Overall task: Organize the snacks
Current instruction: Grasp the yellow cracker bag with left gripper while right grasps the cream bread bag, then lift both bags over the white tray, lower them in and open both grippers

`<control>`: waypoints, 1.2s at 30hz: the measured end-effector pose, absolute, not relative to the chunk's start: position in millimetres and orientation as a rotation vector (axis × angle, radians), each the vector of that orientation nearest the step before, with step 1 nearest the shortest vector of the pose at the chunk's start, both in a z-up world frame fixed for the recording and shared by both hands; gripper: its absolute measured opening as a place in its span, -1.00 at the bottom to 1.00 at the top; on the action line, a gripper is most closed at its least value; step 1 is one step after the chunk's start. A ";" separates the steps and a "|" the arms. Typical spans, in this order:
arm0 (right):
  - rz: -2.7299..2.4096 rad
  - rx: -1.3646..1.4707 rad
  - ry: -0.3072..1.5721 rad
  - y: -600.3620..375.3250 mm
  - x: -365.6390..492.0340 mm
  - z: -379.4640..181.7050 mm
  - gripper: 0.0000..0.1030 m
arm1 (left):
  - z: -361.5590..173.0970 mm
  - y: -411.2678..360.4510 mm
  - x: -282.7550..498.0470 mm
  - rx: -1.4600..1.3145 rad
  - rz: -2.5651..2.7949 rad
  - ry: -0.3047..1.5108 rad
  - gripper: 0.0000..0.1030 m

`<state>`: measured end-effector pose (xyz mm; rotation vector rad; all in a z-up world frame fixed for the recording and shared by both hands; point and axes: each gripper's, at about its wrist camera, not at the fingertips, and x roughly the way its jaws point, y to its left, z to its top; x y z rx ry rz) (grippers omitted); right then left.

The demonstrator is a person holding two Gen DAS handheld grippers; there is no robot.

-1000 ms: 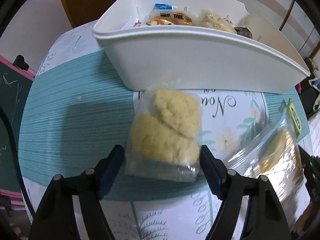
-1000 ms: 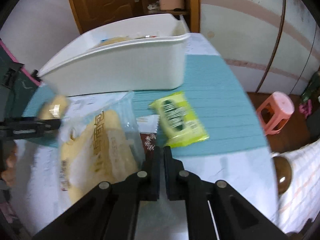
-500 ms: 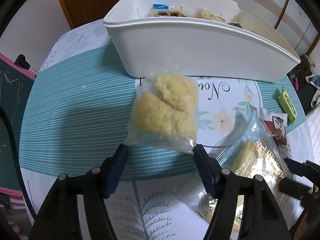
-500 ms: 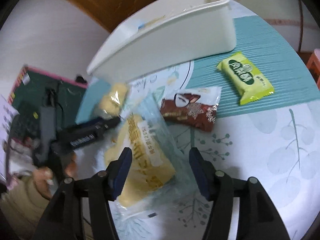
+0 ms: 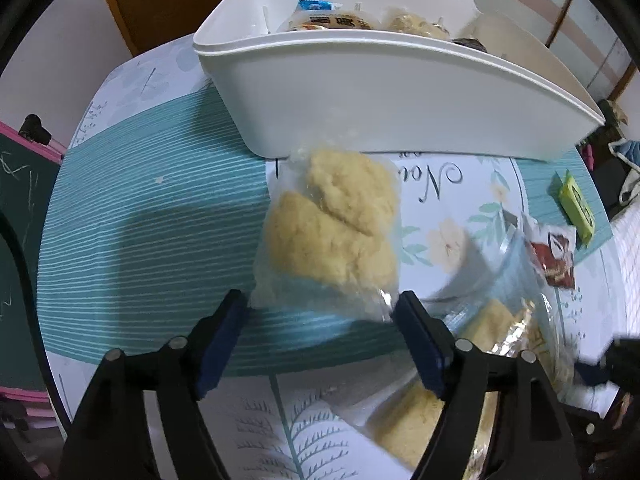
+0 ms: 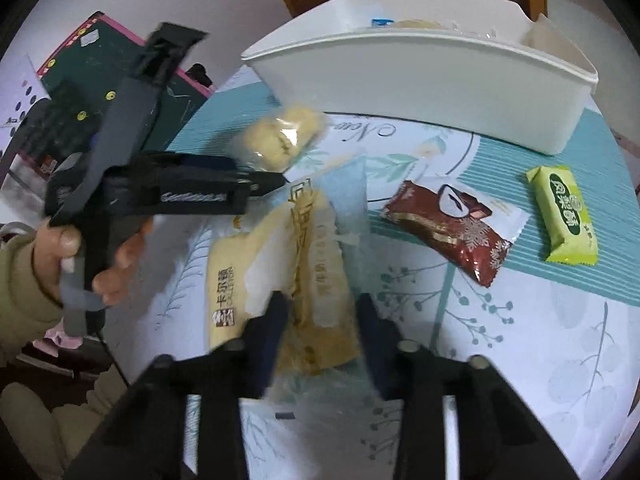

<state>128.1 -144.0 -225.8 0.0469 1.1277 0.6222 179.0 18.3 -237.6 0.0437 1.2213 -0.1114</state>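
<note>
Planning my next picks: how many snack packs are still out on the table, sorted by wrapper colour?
Clear bag, crumbly yellow pastry: 1
Clear bag, long yellow bread: 1
Brown wrapper: 1
Green wrapper: 1
Total: 4 on the table. More packs sit in the white bin, only partly visible, so not counted.

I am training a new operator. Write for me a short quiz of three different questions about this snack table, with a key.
1. True or false: the left gripper is shut on the crumbly bun bag.
2. Which packet lies nearest the table's right edge? A) brown packet B) green packet C) long bread bag
3. Fill in: the right gripper straddles the ___ bag.

Key: 1 false, the jaws are open; 2 B; 3 long bread.
</note>
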 end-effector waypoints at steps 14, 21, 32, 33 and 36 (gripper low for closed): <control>0.544 0.039 1.011 -153.9 96.5 -186.0 -0.89 | -207.5 37.4 177.9 -0.077 -0.121 1.138 -0.36; 0.502 0.043 0.884 -164.9 78.9 -132.6 -0.93 | -141.8 40.1 144.1 -0.094 -0.171 1.027 -0.36; 0.335 0.025 0.576 -193.1 85.6 -7.6 -0.93 | -1.0 24.3 129.9 -0.004 -0.234 0.746 -0.36; 0.318 0.020 0.549 -195.1 88.8 3.5 -0.93 | 8.3 22.3 130.8 0.006 -0.237 0.727 -0.36; 0.266 0.010 0.488 -198.0 100.2 30.1 -0.93 | 33.4 12.8 139.9 0.034 -0.232 0.678 -0.36</control>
